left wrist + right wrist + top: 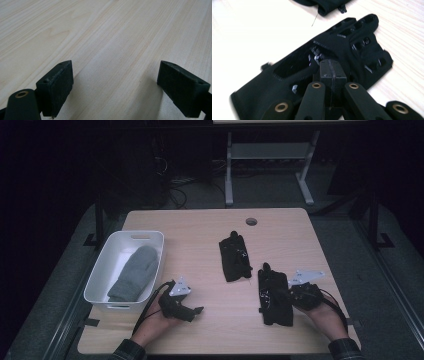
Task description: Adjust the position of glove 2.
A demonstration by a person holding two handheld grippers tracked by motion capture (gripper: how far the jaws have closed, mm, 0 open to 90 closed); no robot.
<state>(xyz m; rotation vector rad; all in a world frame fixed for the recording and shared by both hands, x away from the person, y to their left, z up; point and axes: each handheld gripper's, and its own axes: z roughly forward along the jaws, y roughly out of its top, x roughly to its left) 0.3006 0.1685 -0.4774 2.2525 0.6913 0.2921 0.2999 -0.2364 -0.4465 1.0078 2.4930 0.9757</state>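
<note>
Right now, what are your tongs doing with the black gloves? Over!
Left tongs open, on bare table. Right tongs shut, over near black glove, grip unclear. Second black glove lies apart. Grey mitten in white bin. Nothing in the way.

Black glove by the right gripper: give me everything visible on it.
The black glove lies flat on the wooden table, fingers pointing away from the person, cuff nearest. It looks like soft dark fabric with glossy raised patches across the back and fingers, and a small tab at one side edge. The right gripper sits over it with jaws shut together; whether fabric is pinched cannot be told. A second black glove lies apart, farther up the table.
</note>
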